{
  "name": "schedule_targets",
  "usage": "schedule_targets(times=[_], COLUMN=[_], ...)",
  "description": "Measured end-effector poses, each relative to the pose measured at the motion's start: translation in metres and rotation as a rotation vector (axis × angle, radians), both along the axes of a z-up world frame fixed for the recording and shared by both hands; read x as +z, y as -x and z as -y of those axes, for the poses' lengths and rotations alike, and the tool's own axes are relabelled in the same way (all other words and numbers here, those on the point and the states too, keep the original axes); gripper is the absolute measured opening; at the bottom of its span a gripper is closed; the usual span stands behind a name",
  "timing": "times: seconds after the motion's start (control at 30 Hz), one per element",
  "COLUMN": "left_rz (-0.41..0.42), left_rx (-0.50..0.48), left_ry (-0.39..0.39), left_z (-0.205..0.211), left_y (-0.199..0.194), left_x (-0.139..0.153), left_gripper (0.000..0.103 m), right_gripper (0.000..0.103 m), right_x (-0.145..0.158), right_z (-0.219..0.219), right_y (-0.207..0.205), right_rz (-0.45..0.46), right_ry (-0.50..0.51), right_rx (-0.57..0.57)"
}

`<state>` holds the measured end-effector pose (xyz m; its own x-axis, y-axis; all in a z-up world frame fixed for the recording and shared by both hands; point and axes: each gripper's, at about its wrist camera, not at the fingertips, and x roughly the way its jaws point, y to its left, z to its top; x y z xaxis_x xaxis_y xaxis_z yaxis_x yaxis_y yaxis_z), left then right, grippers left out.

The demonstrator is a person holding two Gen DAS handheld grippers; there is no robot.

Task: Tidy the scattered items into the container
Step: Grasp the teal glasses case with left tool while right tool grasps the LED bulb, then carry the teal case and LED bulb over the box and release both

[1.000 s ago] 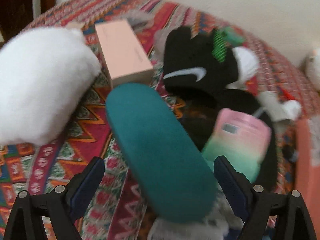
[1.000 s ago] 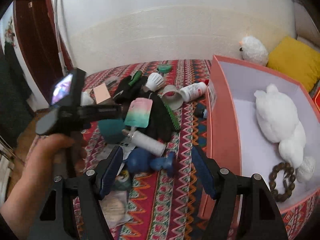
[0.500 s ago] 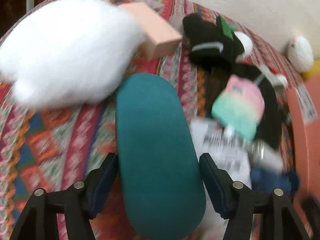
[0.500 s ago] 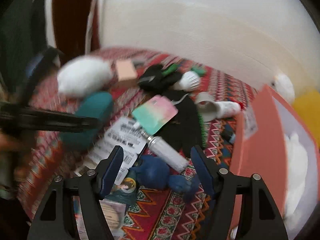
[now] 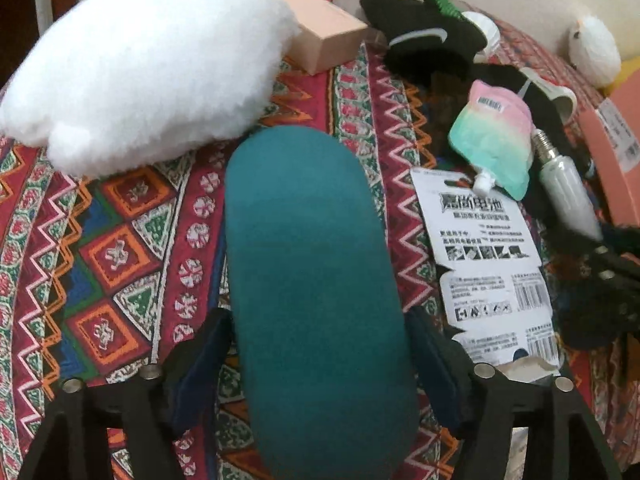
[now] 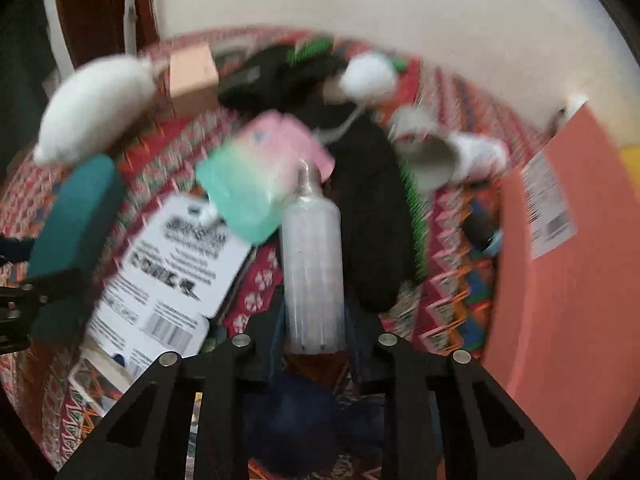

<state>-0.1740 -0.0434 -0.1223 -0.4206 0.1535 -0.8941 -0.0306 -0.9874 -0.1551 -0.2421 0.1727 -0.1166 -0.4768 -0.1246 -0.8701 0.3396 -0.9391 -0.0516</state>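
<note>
Left wrist view: the left gripper (image 5: 320, 364) has its fingers pressed against both flanks of a long teal oval fabric-covered case (image 5: 312, 280), holding it over the patterned red woven bedspread (image 5: 120, 240); at 11 o'clock lies a fluffy white plush pillow (image 5: 148, 60), touching a peach rectangular cardboard box (image 5: 320, 36) at 12 o'clock; at 1 o'clock sits a black knit glove with a white swoosh (image 5: 424, 40); at 2 o'clock a pink-to-green gradient spouted pouch (image 5: 492, 136) overlaps a white printed battery card (image 5: 488, 260) at 3 o'clock; the salmon-pink cardboard container (image 5: 616, 160) shows at the right edge; right wrist view, blurred: the right gripper (image 6: 314, 328) has its fingers closed narrowly on the base of a white frosted cylindrical bulb with a metal screw cap (image 6: 312, 256), which points toward 12 o'clock, its cap beside the pouch (image 6: 260, 176); the container's (image 6: 560, 280) outer wall fills 3 o'clock; a blue object below the fingers is too blurred to tell
</note>
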Motion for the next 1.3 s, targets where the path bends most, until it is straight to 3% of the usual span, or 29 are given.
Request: schedule_targets(times=[0.1, 0.3, 0.33, 0.37, 0.4, 0.57, 0.67, 0.7, 0.73, 0.77, 0.8, 0.9, 0.93, 1.1, 1.13, 1.17, 1.23, 1.3], left_rz=[-0.052, -0.164, -0.181, -0.209, -0.23, -0.334, -0.32, -0.308, -0.29, -0.261, -0.244, -0.19, -0.164, -0.045, -0.026, -0.008, 0.017, 0.041], left_rx=[0.007, 0.018, 0.021, 0.021, 0.007, -0.029, -0.035, -0.034, -0.033, -0.03, -0.023, -0.042, -0.07, -0.156, -0.165, -0.171, -0.176, -0.183], left_ry=[0.024, -0.012, -0.015, -0.013, -0.026, -0.061, -0.087, -0.092, -0.096, -0.096, -0.099, -0.107, -0.103, -0.059, -0.058, -0.063, -0.09, -0.019], left_z=[0.0, 0.005, 0.005, 0.005, 0.006, 0.003, 0.0, 0.001, 0.003, 0.005, 0.005, 0.003, -0.001, -0.022, -0.026, -0.029, -0.034, -0.045], left_y=[-0.005, -0.024, -0.027, -0.031, -0.036, -0.059, -0.062, -0.061, -0.06, -0.058, -0.057, -0.052, -0.049, -0.034, -0.031, -0.027, -0.02, -0.012], left_x=[0.011, 0.052, 0.058, 0.068, 0.079, 0.121, 0.123, 0.121, 0.118, 0.112, 0.106, 0.09, 0.083, 0.038, 0.028, 0.019, 0.006, -0.009], left_gripper=[0.071, 0.069, 0.057, 0.024, 0.005, 0.002, 0.002, 0.004, 0.02, 0.047, 0.057, 0.07, 0.079, 0.086, 0.089, 0.1, 0.103, 0.103], right_gripper=[0.027, 0.027, 0.027, 0.027, 0.027, 0.027, 0.027, 0.027, 0.027, 0.027, 0.027, 0.028, 0.028, 0.028, 0.028, 0.028, 0.028, 0.028], right_x=[0.021, 0.063, 0.072, 0.081, 0.091, 0.131, 0.144, 0.145, 0.146, 0.145, 0.144, 0.14, 0.139, 0.137, 0.135, 0.132, 0.127, 0.122], right_z=[-0.005, -0.003, 0.0, 0.003, 0.005, 0.011, 0.015, 0.015, 0.014, 0.014, 0.013, 0.011, 0.009, 0.005, 0.005, 0.005, 0.005, 0.005], right_y=[-0.008, -0.039, -0.049, -0.059, -0.069, -0.106, -0.121, -0.123, -0.125, -0.124, -0.123, -0.12, -0.119, -0.116, -0.115, -0.113, -0.111, -0.109], right_rz=[-0.039, -0.12, -0.134, -0.148, -0.167, -0.265, -0.298, -0.299, -0.298, -0.29, -0.281, -0.257, -0.253, -0.25, -0.244, -0.239, -0.229, -0.22], right_ry=[0.067, 0.141, 0.156, 0.17, 0.182, 0.222, 0.223, 0.223, 0.224, 0.223, 0.223, 0.223, 0.226, 0.225, 0.224, 0.222, 0.218, 0.213], right_rx=[-0.003, 0.013, 0.014, 0.016, 0.019, 0.046, 0.063, 0.063, 0.063, 0.057, 0.05, 0.032, 0.029, 0.023, 0.025, 0.029, 0.035, 0.04])
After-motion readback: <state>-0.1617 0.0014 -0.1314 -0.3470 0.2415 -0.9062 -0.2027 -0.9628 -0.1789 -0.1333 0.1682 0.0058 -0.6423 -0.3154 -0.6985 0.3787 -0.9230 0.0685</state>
